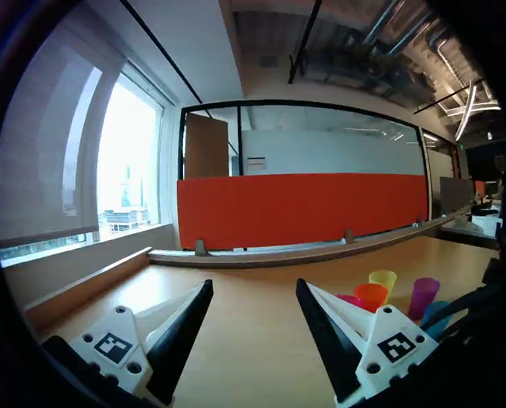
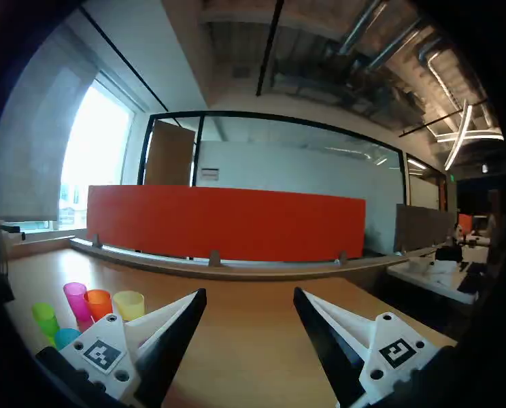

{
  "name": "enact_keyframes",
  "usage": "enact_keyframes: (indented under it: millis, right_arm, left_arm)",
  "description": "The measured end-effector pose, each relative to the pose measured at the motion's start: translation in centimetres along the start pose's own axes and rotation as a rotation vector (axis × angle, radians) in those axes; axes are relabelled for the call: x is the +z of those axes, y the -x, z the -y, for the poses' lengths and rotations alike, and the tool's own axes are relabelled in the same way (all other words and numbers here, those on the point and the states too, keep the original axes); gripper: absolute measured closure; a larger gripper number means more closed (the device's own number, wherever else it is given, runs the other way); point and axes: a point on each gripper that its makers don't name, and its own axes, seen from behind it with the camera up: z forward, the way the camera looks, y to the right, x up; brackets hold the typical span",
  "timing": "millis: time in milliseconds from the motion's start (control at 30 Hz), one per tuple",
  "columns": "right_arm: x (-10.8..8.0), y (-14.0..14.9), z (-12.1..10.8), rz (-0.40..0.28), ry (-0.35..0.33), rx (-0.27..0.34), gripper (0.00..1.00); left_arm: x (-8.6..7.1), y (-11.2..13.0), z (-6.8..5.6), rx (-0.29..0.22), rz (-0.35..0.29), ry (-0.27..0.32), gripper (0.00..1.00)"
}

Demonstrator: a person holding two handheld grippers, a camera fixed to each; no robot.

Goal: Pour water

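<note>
The left hand-held gripper [image 1: 254, 284] and the right hand-held gripper [image 2: 249, 292] are both open and empty, low over the table [image 1: 266, 333]. The upright coloured cups [image 1: 372, 295] stand between them, right of the left one and left of the right one. I judge neither clearly nearer.

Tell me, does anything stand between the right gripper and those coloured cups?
Nothing visible does. The open right gripper hovers over the wooden tabletop; the plastic cups stand clustered to its left, with no object between.

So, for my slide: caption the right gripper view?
Open right gripper over wooden desk, coloured cups to its left, orange partition behind.
</note>
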Motion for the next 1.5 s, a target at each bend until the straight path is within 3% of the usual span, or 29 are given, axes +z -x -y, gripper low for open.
enact_keyframes:
  millis: [200,500,1100,1500]
  right_arm:
    - [-0.4,0.6,-0.8,0.024,0.024,-0.019,0.01]
    - [-0.1,0.7,-1.2,0.056,0.047,-0.045,0.00]
    - [0.1,0.2,-0.1,0.063,0.030,-0.069,0.00]
    - [-0.2,-0.3,-0.1,0.063,0.025,-0.058,0.00]
  left_arm:
    - [-0.2,0.2,0.5,-0.025,-0.014,-0.043,0.10]
    - [-0.2,1.5,-0.2,-0.070,-0.029,-0.043,0.10]
    - [-0.1,4.7,0.3,-0.065,-0.015,-0.061,0.10]
    - [0.0,5.7,0.0,-0.050,-0.005,-0.051,0.10]
